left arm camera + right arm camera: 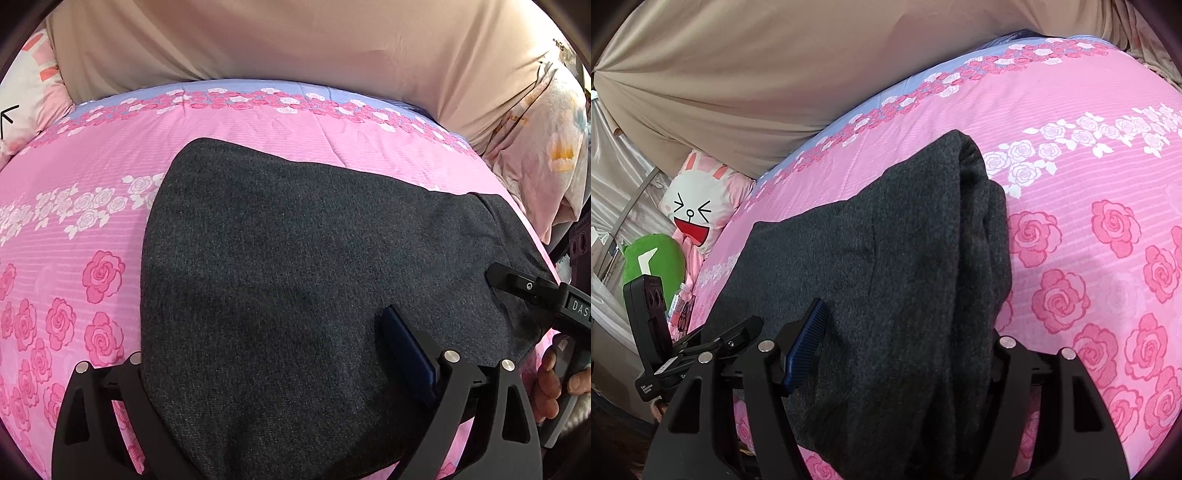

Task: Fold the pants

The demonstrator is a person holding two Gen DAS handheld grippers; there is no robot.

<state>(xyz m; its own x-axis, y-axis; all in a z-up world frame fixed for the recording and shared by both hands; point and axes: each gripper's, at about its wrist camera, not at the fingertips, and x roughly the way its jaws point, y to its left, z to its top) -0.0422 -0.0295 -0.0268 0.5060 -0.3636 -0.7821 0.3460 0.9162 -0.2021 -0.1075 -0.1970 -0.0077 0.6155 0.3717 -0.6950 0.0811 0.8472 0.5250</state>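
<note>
The dark grey pants (pixel 295 280) lie folded on the pink rose-print bedspread (pixel 92 229). In the left wrist view my left gripper (pixel 273 365) is open, its jaws wide apart, and the near edge of the pants drapes over its left finger while the blue-padded right finger (pixel 406 354) rests on top. My right gripper (pixel 517 286) shows at the right corner of the pants. In the right wrist view the pants (pixel 905 258) drape between the wide-open fingers of my right gripper (pixel 901 354); my left gripper (pixel 738 332) shows at the lower left.
A beige headboard cover (pixel 295 40) runs behind the bed. A white rabbit pillow (pixel 694 206) and a green cushion (pixel 650 262) sit at one bed edge, a floral pillow (pixel 546 147) at the other. A hand (pixel 550 384) grips the right gripper's handle.
</note>
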